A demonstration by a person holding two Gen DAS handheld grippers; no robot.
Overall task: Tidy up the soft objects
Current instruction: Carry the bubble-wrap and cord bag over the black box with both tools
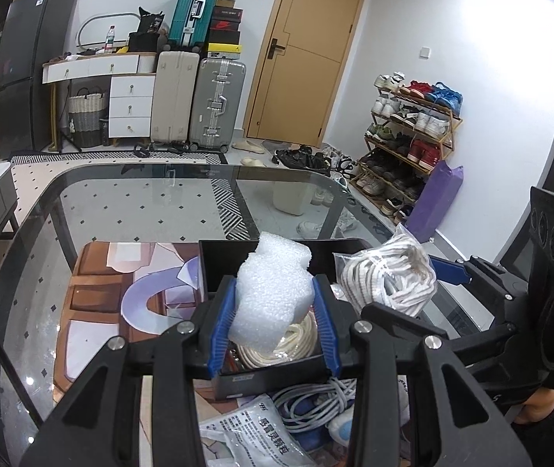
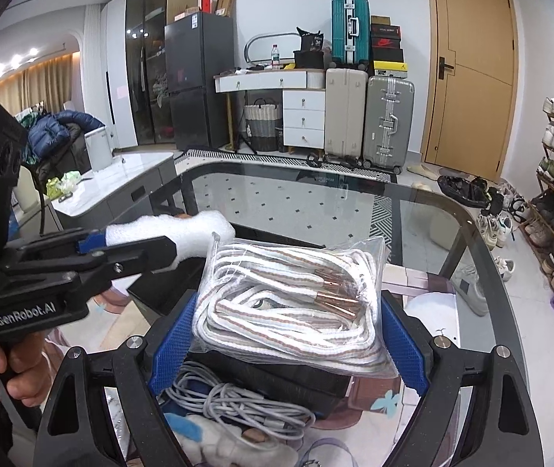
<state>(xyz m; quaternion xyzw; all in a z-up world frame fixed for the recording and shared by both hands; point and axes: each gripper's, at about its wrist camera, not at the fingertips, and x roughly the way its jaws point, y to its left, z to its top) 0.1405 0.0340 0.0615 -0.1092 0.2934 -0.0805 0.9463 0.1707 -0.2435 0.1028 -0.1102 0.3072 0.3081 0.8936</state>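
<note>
Nearest, loose on the desk [image 1: 43, 233] in front of the black box [image 1: 269, 373], lie one coil of grey cable [image 1: 315, 401] and one printed white packet [image 1: 261, 436], both still to be put away; the cable could snag a finger of either gripper on a low pass. Just above, the left gripper [image 1: 275, 311] is clenched on one block of white foam [image 1: 273, 292], held over the box, where one coil of cream rope [image 1: 296, 340] already sits. The foam is squeezed only along its sides and tilts, so it may twist or spring out and land outside the box. Beside it, the right gripper [image 2: 288, 330] grasps one clear bag of striped laces [image 2: 292, 303] over the box's right side. The slick plastic could slip, and the two grippers are near enough to knock together if both go down at once. Farther off, only bare glass and one patterned mat [image 1: 97, 292] beneath the box.
</note>
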